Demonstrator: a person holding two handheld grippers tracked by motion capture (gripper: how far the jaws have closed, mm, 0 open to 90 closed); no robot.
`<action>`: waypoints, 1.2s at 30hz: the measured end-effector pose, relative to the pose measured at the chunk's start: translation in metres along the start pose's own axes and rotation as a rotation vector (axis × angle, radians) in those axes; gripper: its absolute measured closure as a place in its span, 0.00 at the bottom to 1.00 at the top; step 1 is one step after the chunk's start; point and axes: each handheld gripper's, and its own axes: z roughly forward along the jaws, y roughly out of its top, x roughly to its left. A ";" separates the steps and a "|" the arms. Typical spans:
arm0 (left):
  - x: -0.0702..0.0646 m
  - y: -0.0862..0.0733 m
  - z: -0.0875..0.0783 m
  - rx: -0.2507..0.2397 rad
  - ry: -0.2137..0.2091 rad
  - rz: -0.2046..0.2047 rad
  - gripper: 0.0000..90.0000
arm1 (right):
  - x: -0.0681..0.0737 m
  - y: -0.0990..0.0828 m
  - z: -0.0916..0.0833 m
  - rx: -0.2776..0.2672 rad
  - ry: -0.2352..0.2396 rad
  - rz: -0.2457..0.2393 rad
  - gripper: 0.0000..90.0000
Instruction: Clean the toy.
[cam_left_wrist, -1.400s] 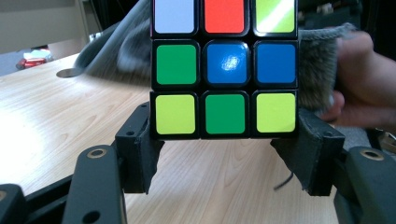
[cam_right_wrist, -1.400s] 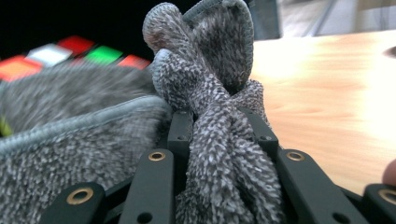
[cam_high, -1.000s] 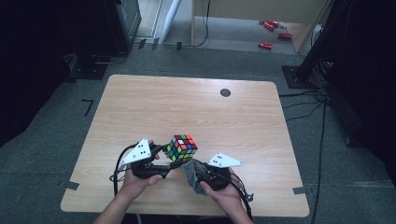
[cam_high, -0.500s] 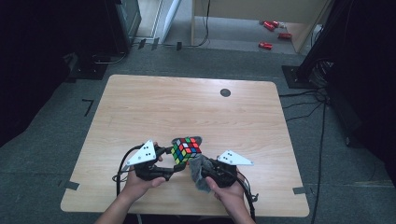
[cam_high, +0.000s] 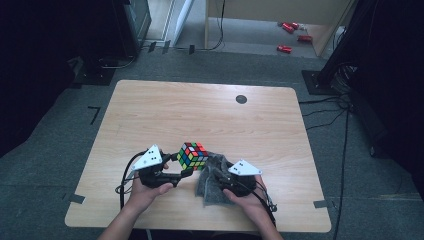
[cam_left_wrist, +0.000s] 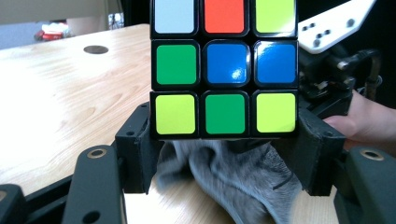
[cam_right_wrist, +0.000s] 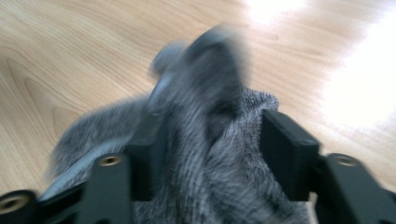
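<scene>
The pale wooden table (cam_high: 210, 115) spreads out before me. On its near part lies my crumpled grey knitted cloth (cam_high: 212, 177), bunched between the parted jaws of my right gripper (cam_right_wrist: 212, 154), which have just been opening and no longer pinch it. Beside the cloth, my left gripper (cam_left_wrist: 224, 154) clamps the multicoloured plastic puzzle cube (cam_left_wrist: 224, 67) by its lower edge, holding it just above the cloth's edge.
</scene>
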 end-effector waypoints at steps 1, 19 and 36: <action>0.001 0.000 0.000 0.002 0.002 -0.010 0.39 | -0.002 0.001 -0.002 -0.019 0.016 0.005 0.38; -0.008 0.012 0.013 0.156 -0.035 -0.075 0.39 | 0.025 0.013 -0.022 -0.302 0.105 -0.227 0.29; -0.006 0.013 0.023 0.263 -0.109 -0.176 0.39 | 0.042 0.008 -0.012 -0.370 0.040 -0.435 0.32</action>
